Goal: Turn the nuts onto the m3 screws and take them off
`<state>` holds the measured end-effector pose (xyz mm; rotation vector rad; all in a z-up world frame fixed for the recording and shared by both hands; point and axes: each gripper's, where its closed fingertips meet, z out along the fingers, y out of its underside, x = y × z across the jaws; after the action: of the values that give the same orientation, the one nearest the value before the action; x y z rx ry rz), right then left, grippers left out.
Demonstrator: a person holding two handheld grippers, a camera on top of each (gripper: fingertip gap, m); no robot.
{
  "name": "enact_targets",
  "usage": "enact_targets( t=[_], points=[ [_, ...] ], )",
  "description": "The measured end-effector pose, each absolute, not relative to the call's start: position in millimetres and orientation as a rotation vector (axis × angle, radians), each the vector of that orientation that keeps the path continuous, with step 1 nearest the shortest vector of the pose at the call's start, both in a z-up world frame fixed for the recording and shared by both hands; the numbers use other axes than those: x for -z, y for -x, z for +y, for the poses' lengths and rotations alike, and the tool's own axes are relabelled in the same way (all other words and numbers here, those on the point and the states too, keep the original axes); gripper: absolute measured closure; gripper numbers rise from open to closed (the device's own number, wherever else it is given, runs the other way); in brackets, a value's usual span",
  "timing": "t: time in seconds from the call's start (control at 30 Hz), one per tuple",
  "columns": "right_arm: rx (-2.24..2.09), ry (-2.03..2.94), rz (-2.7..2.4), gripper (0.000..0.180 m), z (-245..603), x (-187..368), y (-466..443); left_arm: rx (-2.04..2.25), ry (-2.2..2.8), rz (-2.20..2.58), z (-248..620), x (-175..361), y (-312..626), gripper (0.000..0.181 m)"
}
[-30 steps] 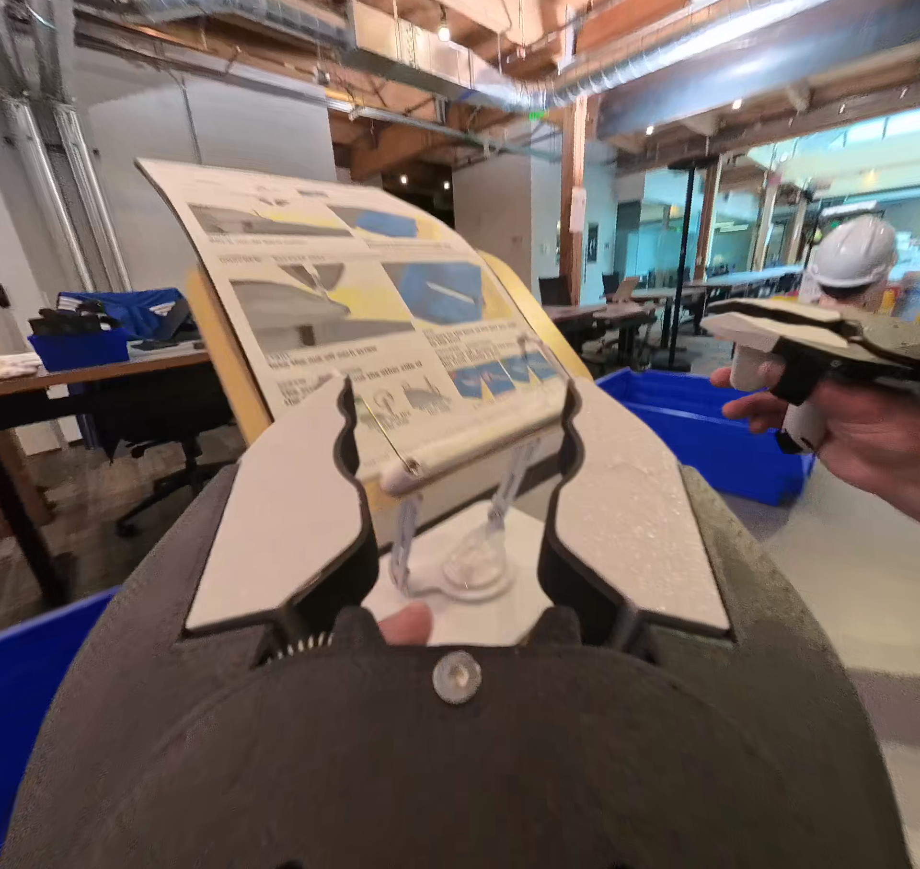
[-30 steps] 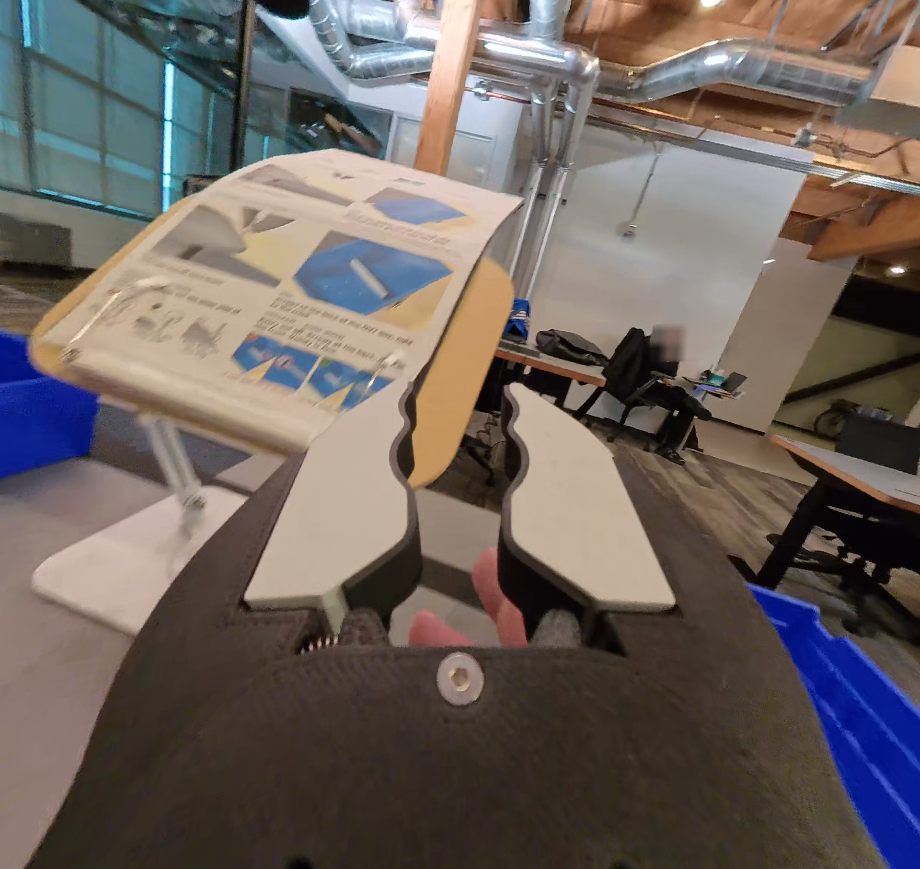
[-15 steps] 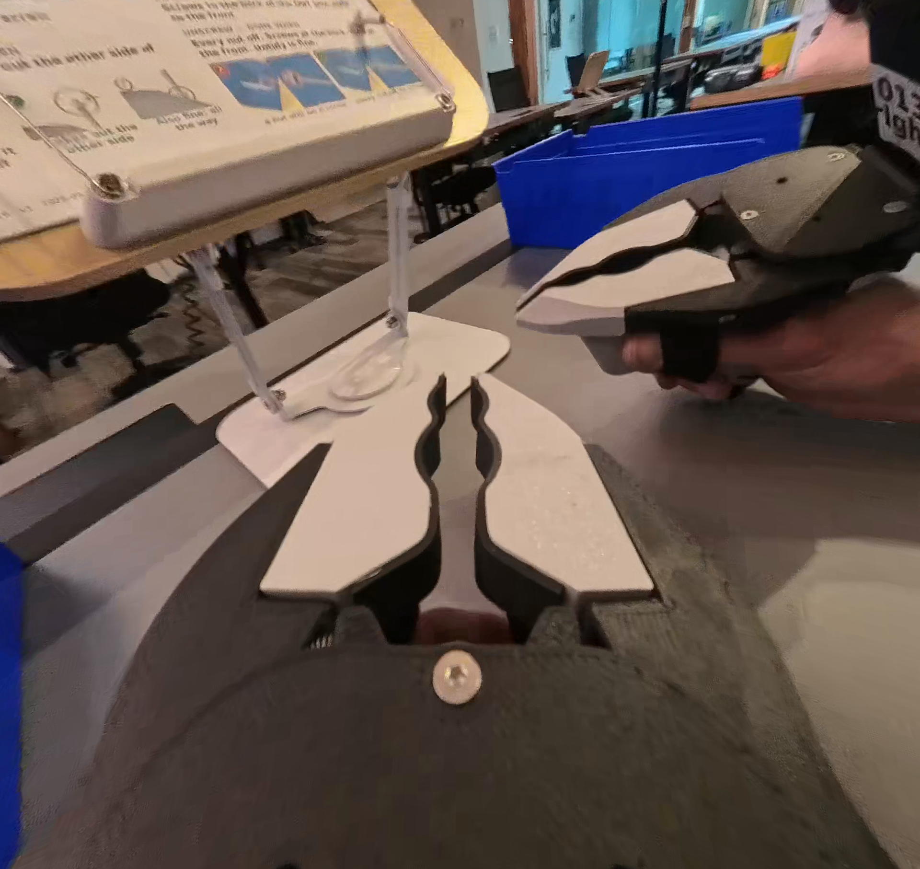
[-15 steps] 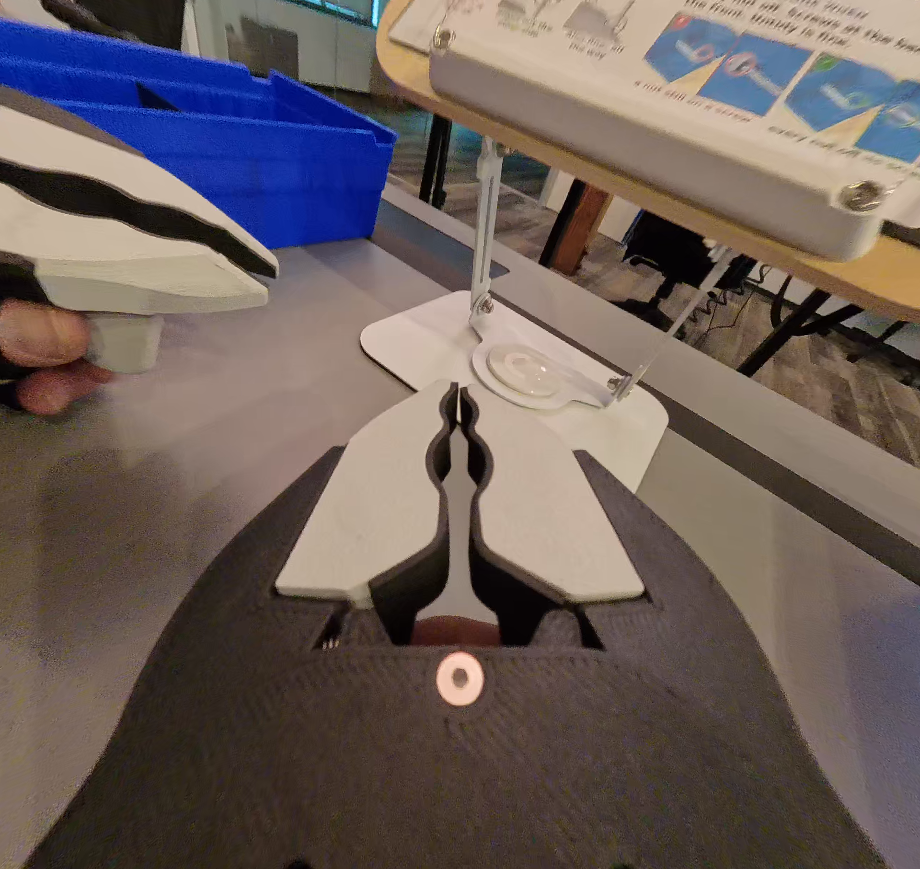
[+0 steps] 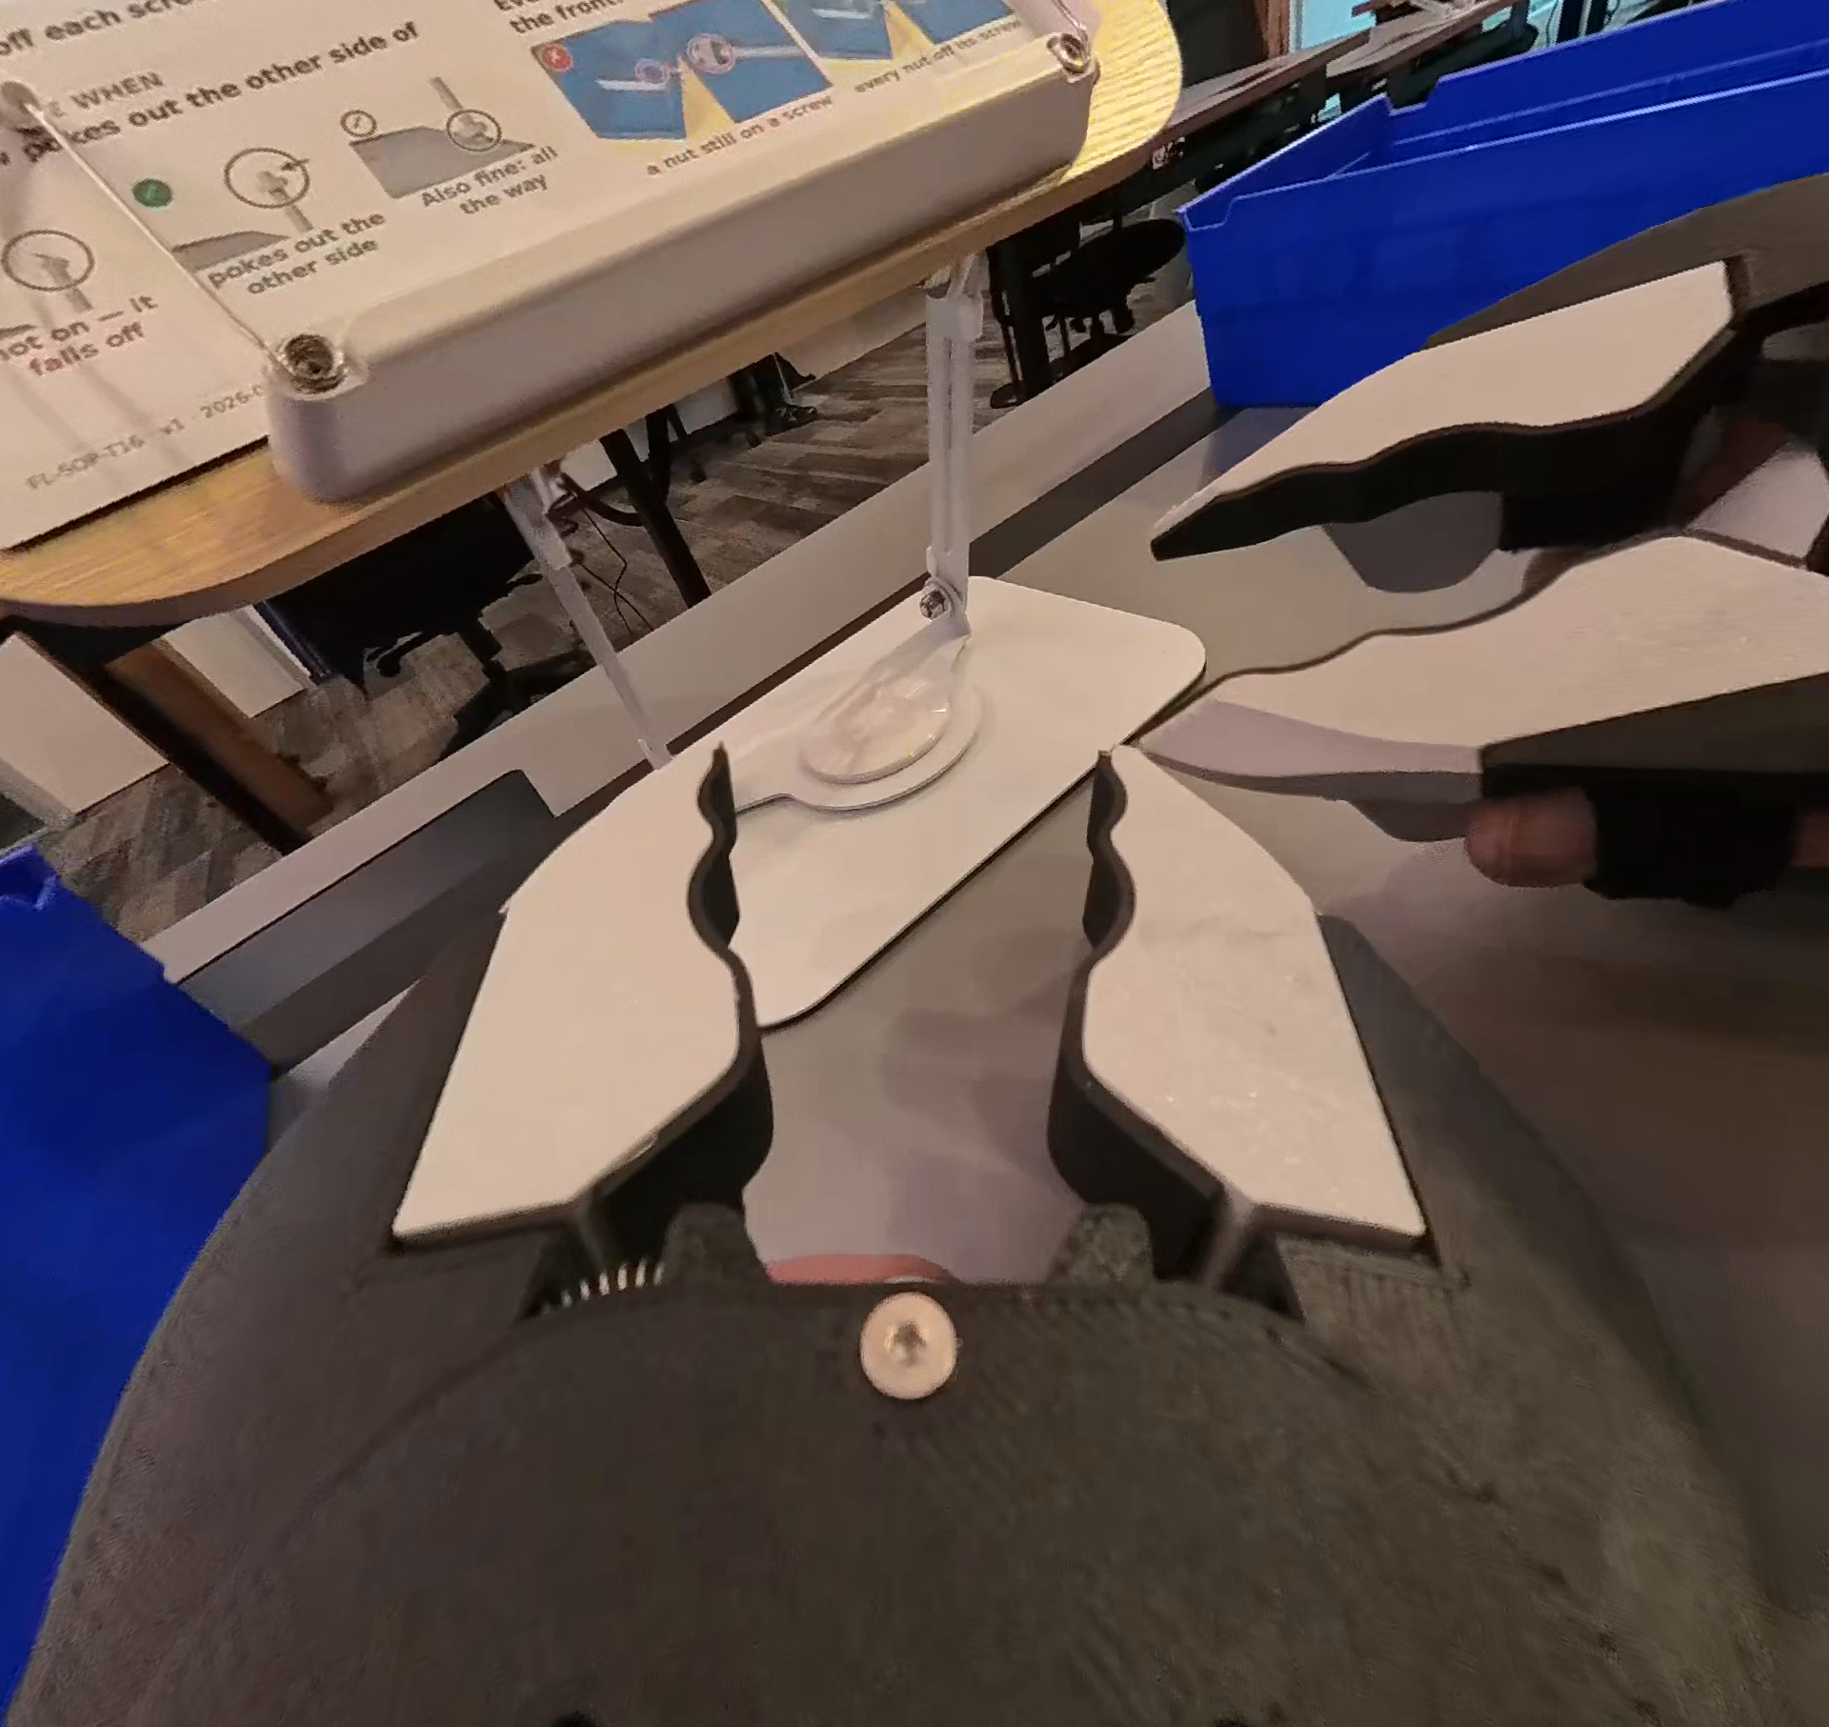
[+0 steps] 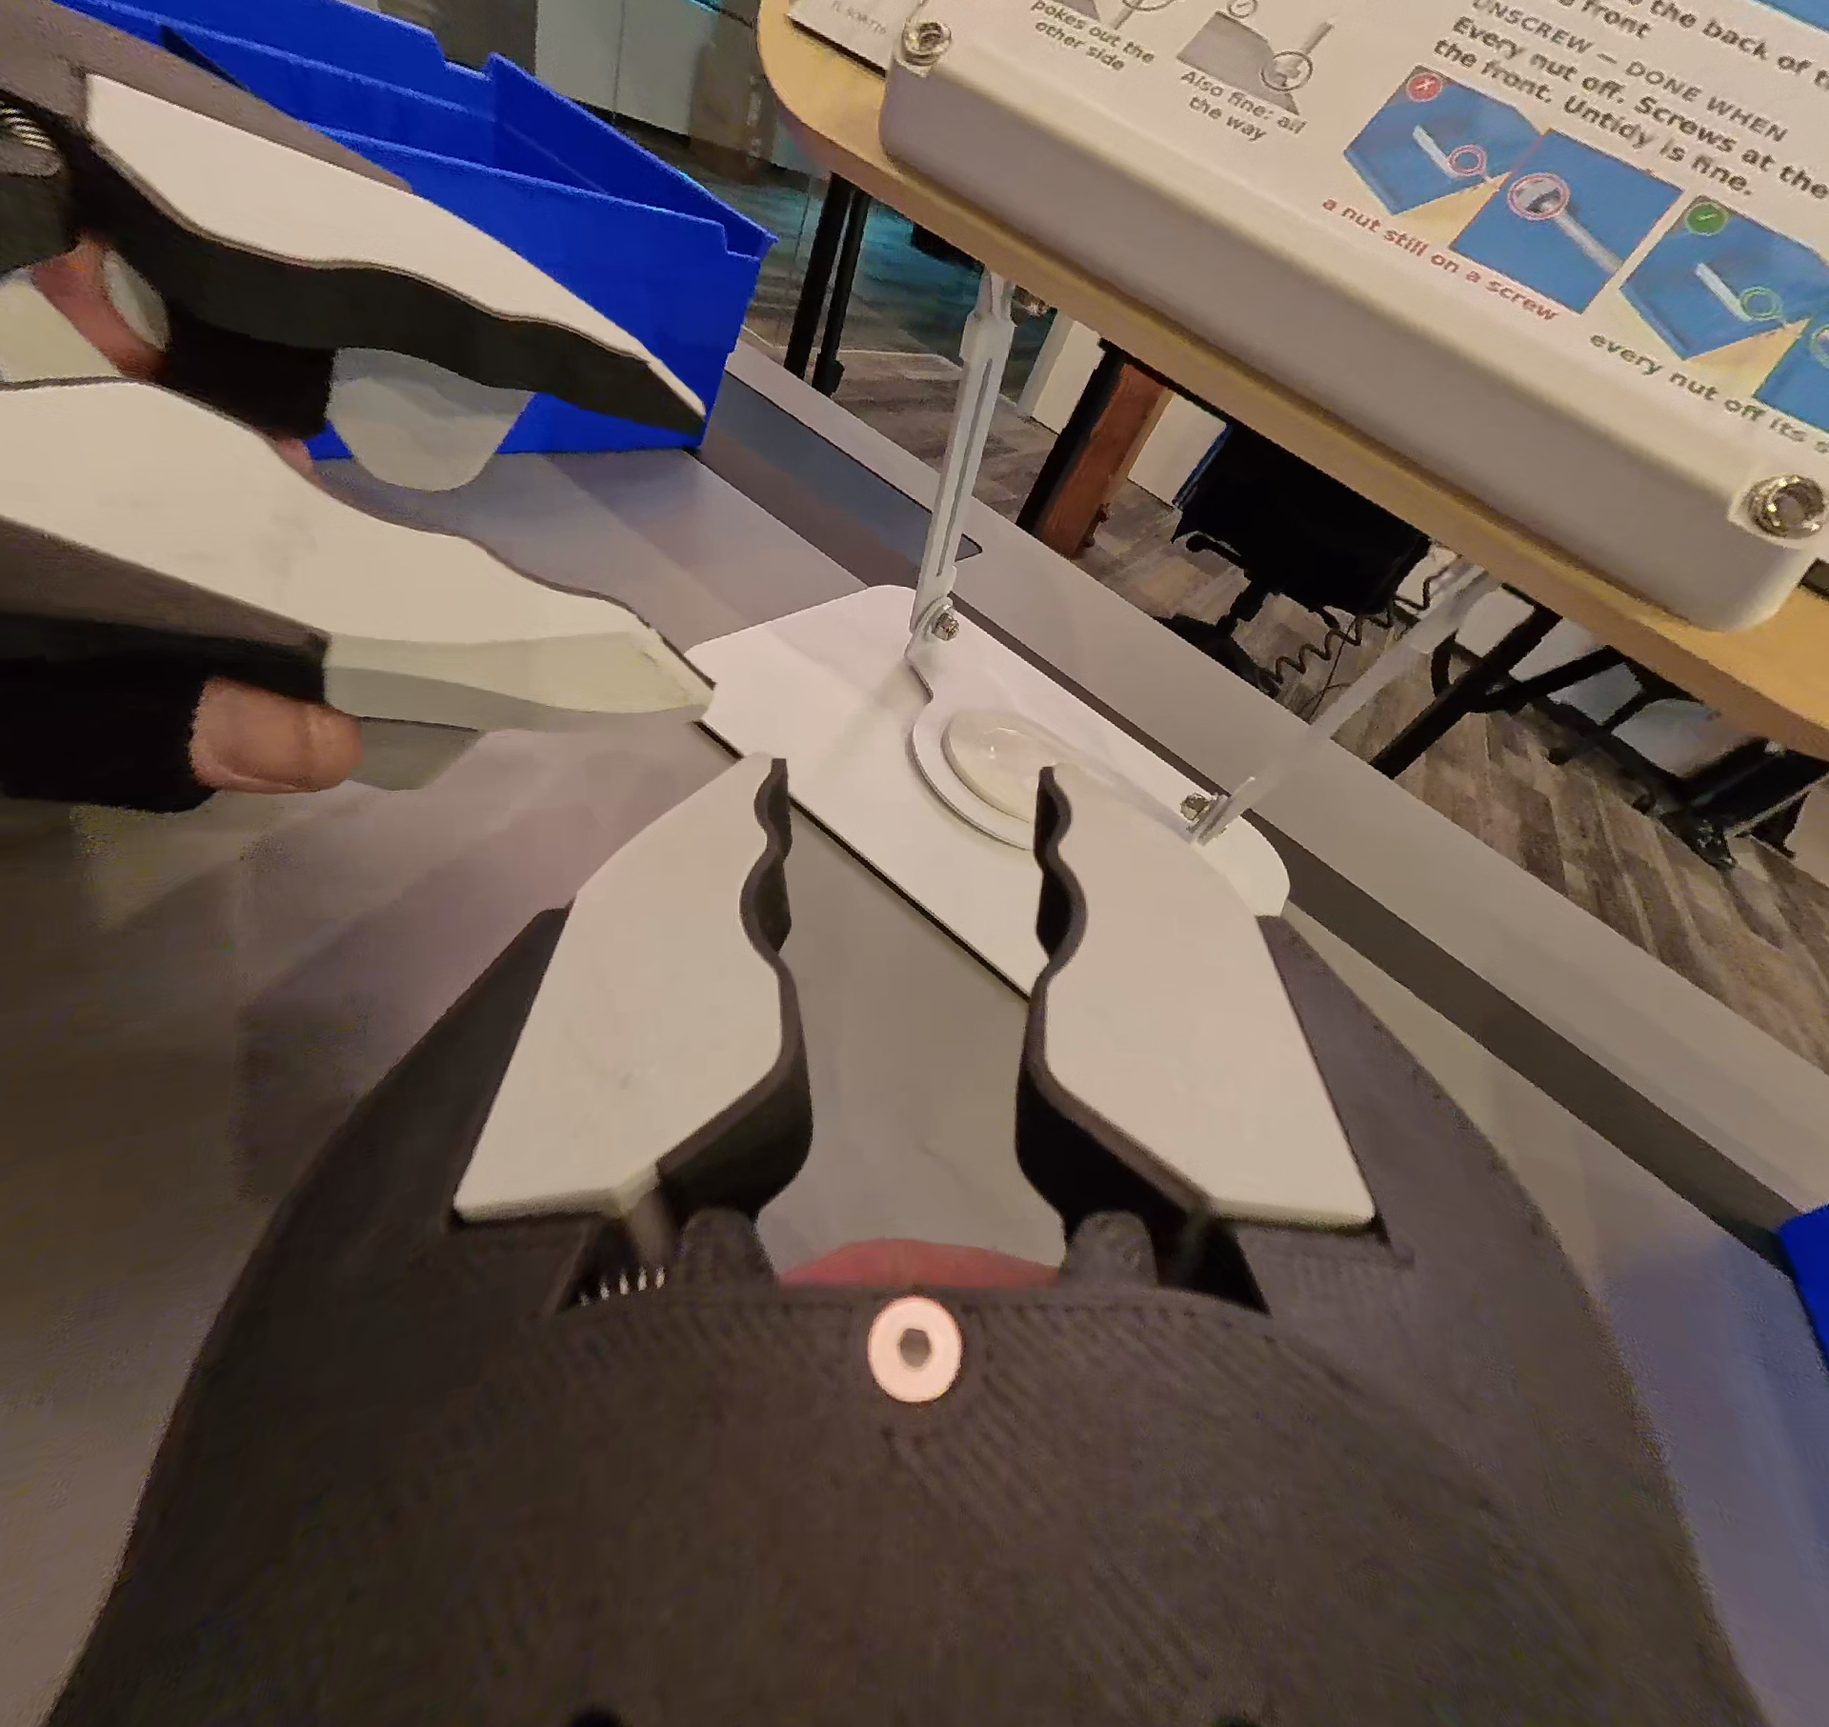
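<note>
No nuts or screws show in either view. My left gripper point(image 5: 911, 779) is open and empty, low over the grey table point(image 5: 1485, 1036), pointing at the white base plate point(image 5: 861, 908) of a stand. My right gripper point(image 6: 911, 789) is open and empty too, pointing at the same base plate point(image 6: 821, 690) from the other side. Each gripper shows in the other's view: the right one point(image 5: 1153, 645) at the right, the left one point(image 6: 705, 551) at the left, both with jaws apart, each held by a hand.
The stand holds a tilted board with a printed instruction sheet point(image 5: 495, 145) above the base plate; it also shows in the right wrist view point(image 6: 1386, 145). A blue bin point(image 5: 1485, 225) stands at the back right of the table, another blue bin point(image 5: 79, 1185) at the left.
Both grippers have tipped down from the instruction sheet to the table. Half a second ago both were nearly shut; now both are open and closer to the base plate.
</note>
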<state>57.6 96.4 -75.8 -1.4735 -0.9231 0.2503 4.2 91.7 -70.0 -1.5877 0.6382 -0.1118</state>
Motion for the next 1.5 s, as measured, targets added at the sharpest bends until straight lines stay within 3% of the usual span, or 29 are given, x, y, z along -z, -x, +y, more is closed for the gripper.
enact_targets(
  t=[0.33,0.4,0.53,0.57,1.5],
  points=[
    [-0.223,1.458,-0.973,0.138,91.8,79.4,-59.4,0.085,1.591,0.632,92.2,70.6,0.4,0.121],
    [-0.219,1.447,-0.992,0.144,89.3,80.1,-57.4,0.088,1.581,0.656,90.0,70.9,-1.8,0.138],
    [-0.229,1.433,-1.028,0.180,84.0,81.0,-55.2,0.055,1.603,0.698,89.4,76.9,-0.8,0.179],
    [-0.230,1.440,-1.038,0.180,83.7,82.5,-55.2,0.046,1.612,0.704,90.1,78.5,-0.1,0.181],
    [-0.161,1.478,-0.996,0.174,97.7,85.8,-72.3,-0.083,1.738,0.661,104.0,93.5,21.7,0.167]
  ],
)
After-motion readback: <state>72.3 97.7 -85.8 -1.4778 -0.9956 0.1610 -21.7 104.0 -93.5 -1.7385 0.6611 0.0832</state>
